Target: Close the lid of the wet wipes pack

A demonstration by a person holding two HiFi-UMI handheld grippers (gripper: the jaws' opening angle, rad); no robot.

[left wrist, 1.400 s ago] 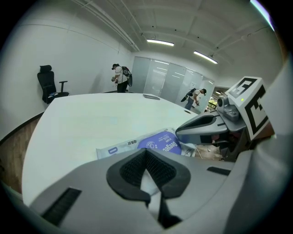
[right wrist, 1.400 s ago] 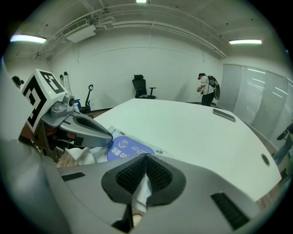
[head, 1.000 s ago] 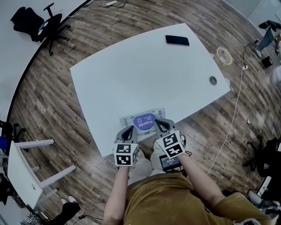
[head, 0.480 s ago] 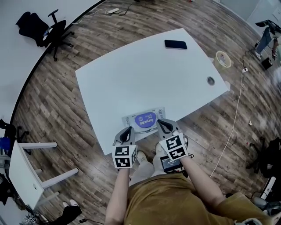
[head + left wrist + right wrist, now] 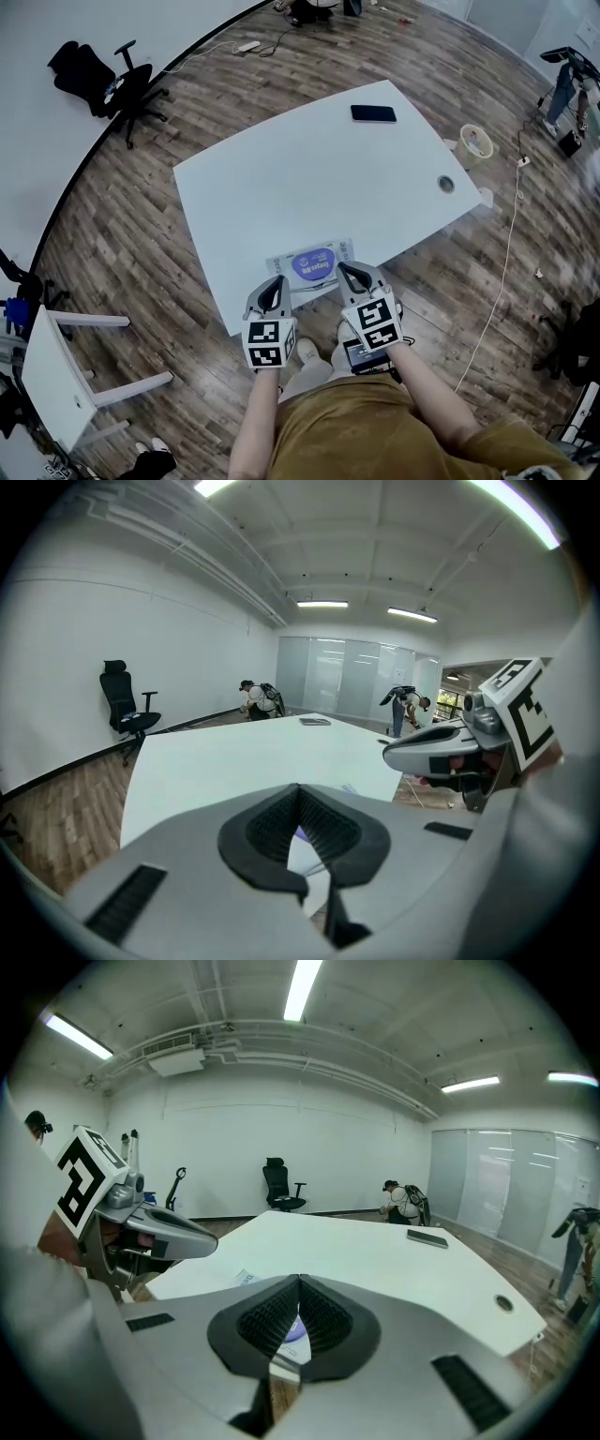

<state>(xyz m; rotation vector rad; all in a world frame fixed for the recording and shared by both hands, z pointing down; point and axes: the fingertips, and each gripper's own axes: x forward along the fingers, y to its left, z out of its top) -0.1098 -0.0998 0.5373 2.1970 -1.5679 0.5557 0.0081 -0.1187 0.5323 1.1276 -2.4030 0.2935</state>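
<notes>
- An office chair [image 5: 131,82] stands on the wood floor at 10 to 11 o'clock from the pack, well apart from the table.
- A small white side table [image 5: 45,370] sits at the far left, at about 8 o'clock from the pack.
- The left gripper [image 5: 276,283] hovers at the near edge of the big white table [image 5: 281,178], just beside the pack at its 8 o'clock. Its jaws are pressed together at the tips and clasp nothing. In its own view the black pads [image 5: 267,832] meet at a point, and only a sliver of the pack shows through the gap below them.
- The wet wipes pack [image 5: 312,262] lies flat at the table's near edge, between the two grippers. Its purple oval lid [image 5: 313,262] faces up. Whether the lid is fully down is too small to tell.
- The right gripper [image 5: 348,271] is just beside the pack at its 4 o'clock. Its jaws are likewise closed tip to tip and hold nothing.
- A dark phone [image 5: 373,113] lies near the far edge at 1 o'clock from the pack.
- A round grommet hole [image 5: 446,184] sits in the tabletop at 2 o'clock.
- A tape roll [image 5: 476,141] rests past the table's right corner, also at about 2 o'clock.
- A pale cable [image 5: 502,272] trails across the floor at the right.
</notes>
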